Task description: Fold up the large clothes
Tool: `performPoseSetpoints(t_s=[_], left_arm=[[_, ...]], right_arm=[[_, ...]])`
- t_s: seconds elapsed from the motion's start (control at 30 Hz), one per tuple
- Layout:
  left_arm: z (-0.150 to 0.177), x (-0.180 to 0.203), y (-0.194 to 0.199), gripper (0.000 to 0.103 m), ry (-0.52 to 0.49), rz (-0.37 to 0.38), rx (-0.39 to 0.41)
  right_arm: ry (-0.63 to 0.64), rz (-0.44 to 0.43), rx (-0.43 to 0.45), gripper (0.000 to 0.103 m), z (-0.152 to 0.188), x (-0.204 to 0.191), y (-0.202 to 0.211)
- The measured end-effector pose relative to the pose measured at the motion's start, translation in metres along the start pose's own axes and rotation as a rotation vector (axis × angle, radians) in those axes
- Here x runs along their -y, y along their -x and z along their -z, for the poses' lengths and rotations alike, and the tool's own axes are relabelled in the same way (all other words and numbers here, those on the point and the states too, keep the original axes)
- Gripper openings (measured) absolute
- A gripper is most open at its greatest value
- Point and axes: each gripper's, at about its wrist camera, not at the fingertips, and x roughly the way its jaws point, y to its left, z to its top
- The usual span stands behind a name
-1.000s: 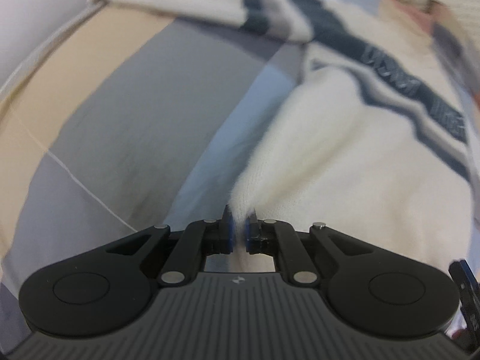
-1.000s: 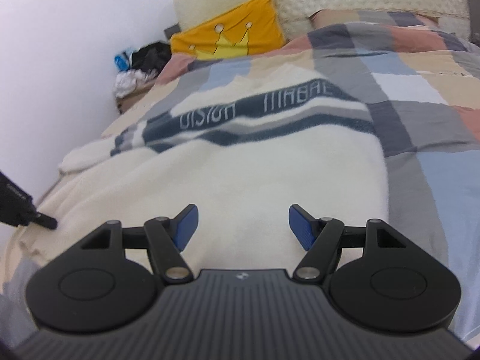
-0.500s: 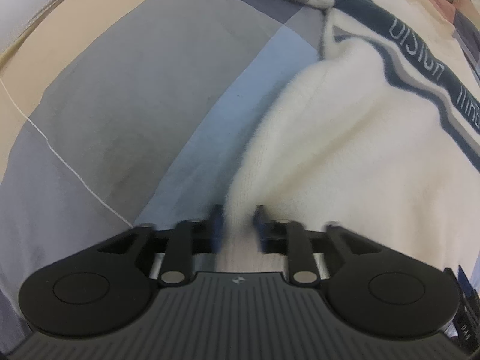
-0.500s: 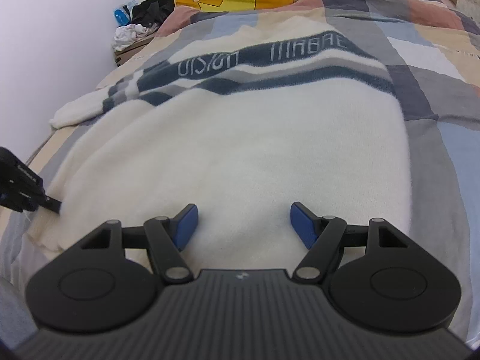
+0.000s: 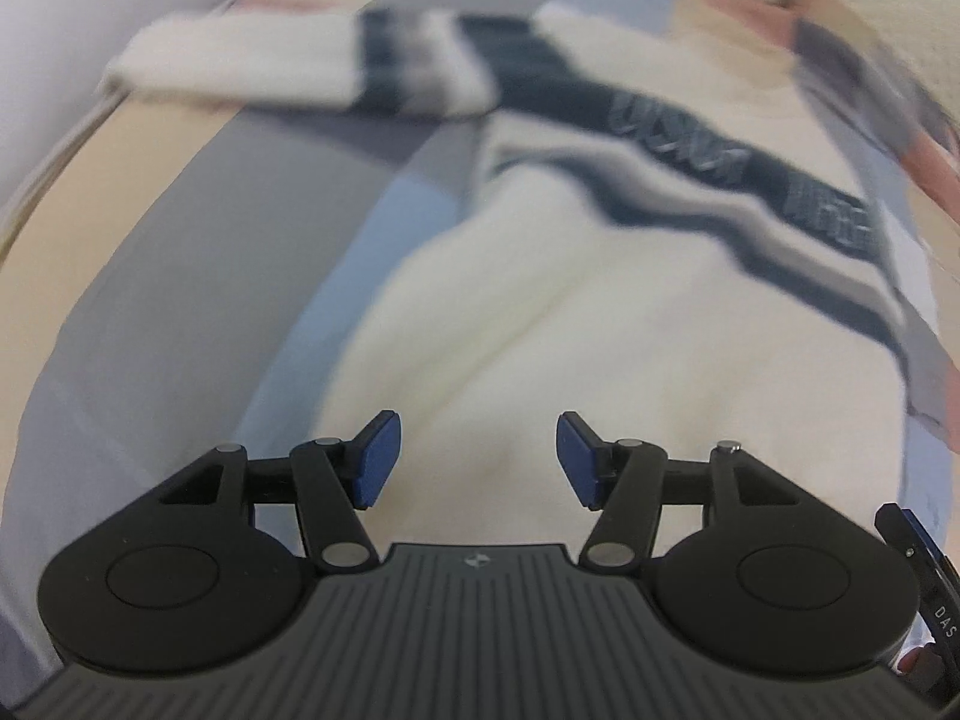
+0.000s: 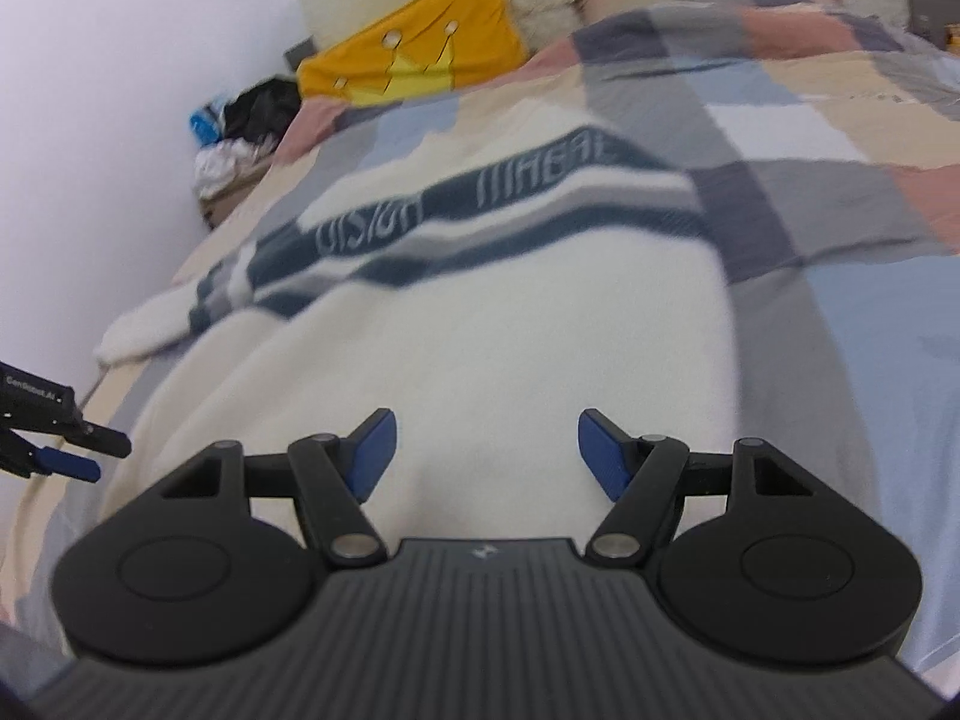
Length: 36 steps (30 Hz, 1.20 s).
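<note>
A cream knitted sweater (image 5: 570,300) (image 6: 480,360) with navy and grey chest stripes and lettering lies flat on the bed. One sleeve (image 5: 288,66) stretches out to the left. My left gripper (image 5: 477,459) hovers above the sweater's lower left part. Its jaws are opening and hold nothing between them. My right gripper (image 6: 486,459) stands open over the sweater's lower middle, also with nothing in it. The left gripper's fingertips (image 6: 66,456) show at the left edge of the right wrist view.
The bed (image 6: 870,300) has a patchwork cover of grey, blue, beige and pink squares. A yellow crown pillow (image 6: 420,48) leans at the headboard. A bedside pile of dark and white things (image 6: 240,132) sits by the white wall (image 6: 90,120) on the left.
The left gripper was shut on the sweater's edge; it has let go, opened wide and lifted away. The right gripper stayed open and shifted only slightly.
</note>
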Motion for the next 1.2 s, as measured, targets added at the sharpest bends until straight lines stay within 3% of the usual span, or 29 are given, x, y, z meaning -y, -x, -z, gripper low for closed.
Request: performPoseSetpoints(t_s=[0.2,0.4,0.77,0.9,1.03,1.2], left_arm=[[-0.014,0.076,-0.011,0.063,-0.096,0.053,0.06],[-0.023,0.154,-0.034,0.063,-0.168,0.114,0.07],[-0.055,0.278,-0.099,0.063,-0.298,0.144,0.137],[-0.068,0.319,-0.127,0.063,-0.321,0.204,0.132],[-0.074,0.359,-0.14,0.066,-0.365,0.266,0.175],[-0.075,0.406,-0.154,0.066,-0.481,0.271,0.214]], right_arm=[[-0.04,0.065,0.08,0.069,-0.013,0.02,0.017],[-0.121,0.102,0.141,0.069,-0.027,0.051,0.028],[-0.249,0.181,0.19,0.07,-0.042,0.097,0.018],[-0.279,0.206,0.197,0.07,-0.045,0.112,0.007],[-0.33,0.244,0.179,0.07,-0.048,0.128,-0.009],[-0.394,0.232,0.173,0.07,-0.045,0.141,-0.016]])
